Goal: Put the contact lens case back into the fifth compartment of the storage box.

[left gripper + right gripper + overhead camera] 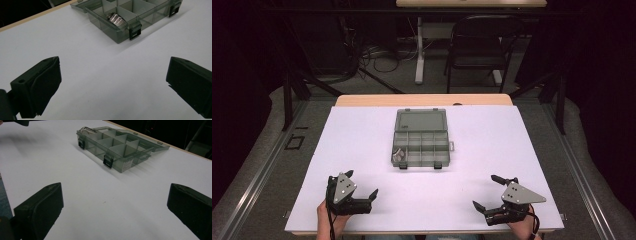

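High view: a white table [362,150] with a grey compartment box [421,145] lying open at its middle, nearer the far edge than the near one.
Box lid: folded back flat on the far side of the tray, hinged along the tray's far wall.
Box tray: split by dividers into rows of small compartments; two dark latches [404,166] hang on its near wall.
Box contents: a shiny metal piece [400,154] lies in the near-left corner compartment; what it is I cannot tell. The other compartments look bare.
Left gripper [362,186]: at the near-left of the table, held by a hand [328,220] at the near edge, jaws spread wide with nothing between them.
Right gripper [486,191]: at the near-right of the table, held by the other hand [524,227], jaws likewise wide apart and holding nothing.
Gap to the box: both grippers sit well apart from it, with bare white table between.
Left gripper view: its two black jaws stand far apart at the bottom corners; the box [130,17] lies beyond them towards the upper right, the metal piece [115,19] gleaming in the compartment beside one latch [134,33].
Right gripper view: its jaws are equally wide; the box [117,147] lies ahead at the upper middle, lid laid open behind it, the metal piece [86,130] at the tray's far end.
Beyond the table: a dark folding chair [479,42] and floor cables [377,57] on the far side.
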A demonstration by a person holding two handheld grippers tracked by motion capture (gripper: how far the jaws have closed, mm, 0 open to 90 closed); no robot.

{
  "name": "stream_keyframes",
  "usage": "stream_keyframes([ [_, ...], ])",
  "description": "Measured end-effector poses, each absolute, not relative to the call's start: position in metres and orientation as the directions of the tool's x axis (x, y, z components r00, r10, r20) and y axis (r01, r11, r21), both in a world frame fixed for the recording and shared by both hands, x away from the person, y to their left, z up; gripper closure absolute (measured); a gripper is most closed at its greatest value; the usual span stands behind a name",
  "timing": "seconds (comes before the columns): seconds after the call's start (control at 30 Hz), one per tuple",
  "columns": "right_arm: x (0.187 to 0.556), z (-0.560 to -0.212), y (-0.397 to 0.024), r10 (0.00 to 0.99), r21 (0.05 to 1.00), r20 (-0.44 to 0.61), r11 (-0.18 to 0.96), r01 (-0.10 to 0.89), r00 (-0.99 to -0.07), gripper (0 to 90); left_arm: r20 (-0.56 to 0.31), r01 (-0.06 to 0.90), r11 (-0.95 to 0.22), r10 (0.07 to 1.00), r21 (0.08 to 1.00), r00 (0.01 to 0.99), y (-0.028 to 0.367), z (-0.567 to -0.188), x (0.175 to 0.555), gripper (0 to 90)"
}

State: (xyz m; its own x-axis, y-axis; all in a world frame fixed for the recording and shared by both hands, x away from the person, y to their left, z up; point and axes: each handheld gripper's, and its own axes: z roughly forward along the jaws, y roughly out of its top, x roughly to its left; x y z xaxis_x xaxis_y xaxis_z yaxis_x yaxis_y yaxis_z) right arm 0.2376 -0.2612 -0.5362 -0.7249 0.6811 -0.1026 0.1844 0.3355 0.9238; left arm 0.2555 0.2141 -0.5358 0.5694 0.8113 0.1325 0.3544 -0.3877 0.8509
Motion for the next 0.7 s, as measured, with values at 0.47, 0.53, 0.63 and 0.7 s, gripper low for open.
stream_keyframes([
  [0.47,0.238,-0.537,-0.261,0.682,0.923,-0.098,0.335,0.190,-0.725,0.2,0.148,0.344,-0.393,0.813,0.853,0.563,0.224,-0.542,0.249,0.1],
  [0.53,0.239,-0.537,-0.261,0.681,0.923,-0.098,0.334,0.189,-0.725,0.2,0.167,0.331,-0.402,0.814,0.854,0.556,0.226,-0.541,0.247,0.1],
  [0.63,0.239,-0.538,-0.261,0.682,0.922,-0.095,0.335,0.194,-0.726,0.2,0.154,0.334,-0.386,0.820,0.860,0.551,0.229,-0.543,0.246,0.1],
  [0.7,0.239,-0.538,-0.261,0.681,0.922,-0.095,0.335,0.194,-0.727,0.2,0.151,0.339,-0.385,0.821,0.859,0.550,0.231,-0.544,0.245,0.1],
])
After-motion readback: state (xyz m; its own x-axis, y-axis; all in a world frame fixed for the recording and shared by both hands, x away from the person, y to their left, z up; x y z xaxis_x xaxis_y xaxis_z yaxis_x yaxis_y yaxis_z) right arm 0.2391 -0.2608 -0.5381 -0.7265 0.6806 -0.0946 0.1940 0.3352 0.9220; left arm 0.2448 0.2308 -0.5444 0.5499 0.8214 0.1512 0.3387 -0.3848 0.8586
